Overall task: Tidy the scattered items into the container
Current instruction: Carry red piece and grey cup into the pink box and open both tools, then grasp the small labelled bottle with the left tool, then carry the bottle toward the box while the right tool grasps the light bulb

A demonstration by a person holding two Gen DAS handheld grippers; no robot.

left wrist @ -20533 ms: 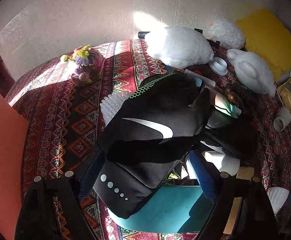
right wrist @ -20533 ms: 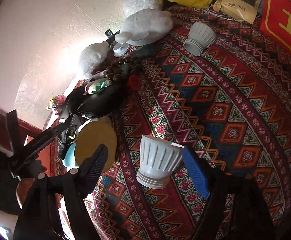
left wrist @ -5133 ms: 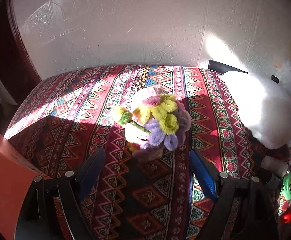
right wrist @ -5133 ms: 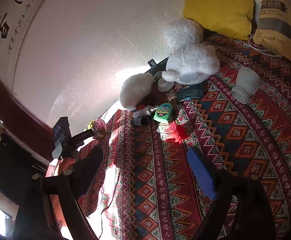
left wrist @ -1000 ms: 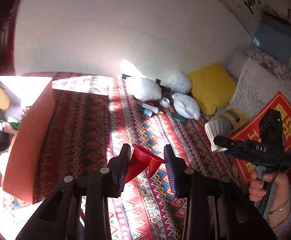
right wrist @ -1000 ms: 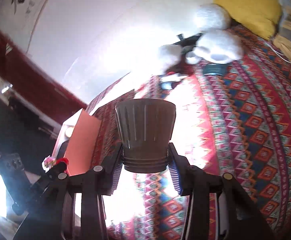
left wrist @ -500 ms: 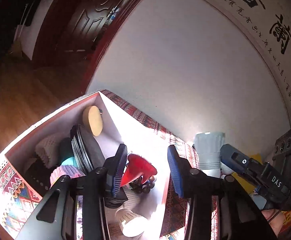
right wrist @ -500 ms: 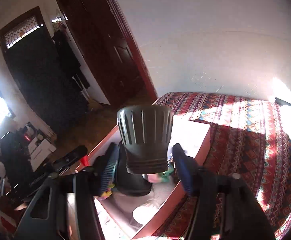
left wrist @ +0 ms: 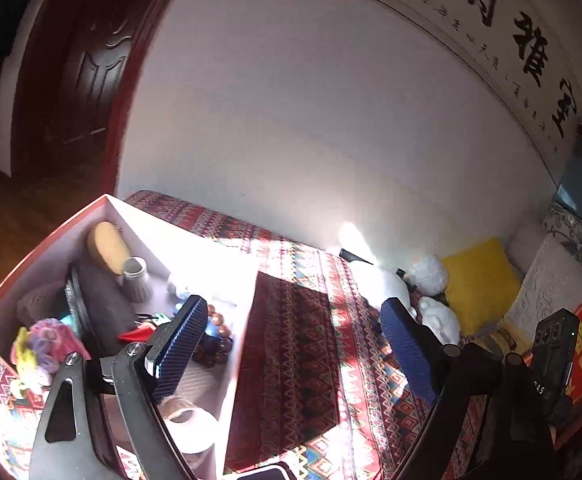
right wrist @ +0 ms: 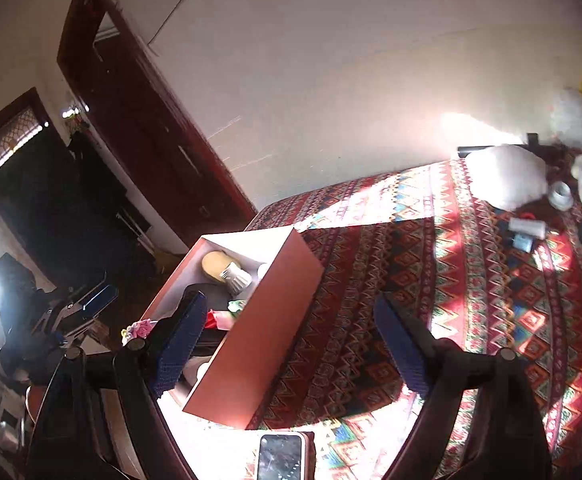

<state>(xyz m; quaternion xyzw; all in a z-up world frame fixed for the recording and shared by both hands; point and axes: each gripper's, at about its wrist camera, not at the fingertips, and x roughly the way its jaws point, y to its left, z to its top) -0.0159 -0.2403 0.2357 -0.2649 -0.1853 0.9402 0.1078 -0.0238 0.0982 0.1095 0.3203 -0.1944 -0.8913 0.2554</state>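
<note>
Cup (right wrist: 236, 275) lies in box (right wrist: 259, 344), phone (right wrist: 281, 456) nearby.

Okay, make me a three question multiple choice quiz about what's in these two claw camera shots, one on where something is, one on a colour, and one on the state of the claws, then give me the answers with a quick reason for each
1. Where is the ribbed white cup?
A. On the patterned cloth
B. Inside the orange box
C. In the right claw

2. What colour is the cushion by the wall?
A. Yellow
B. Green
C. Black

3. What state are the two claws in?
A. Both shut on items
B. Left open, right shut on a cup
C. Both open, holding nothing

Answers:
1. B: the cup lies within the orange box, beside a tan round thing.
2. A: it shows bright yellow behind the white plush toys.
3. C: the left claw and the right claw each have their fingers spread wide with only cloth and box between them.
</note>
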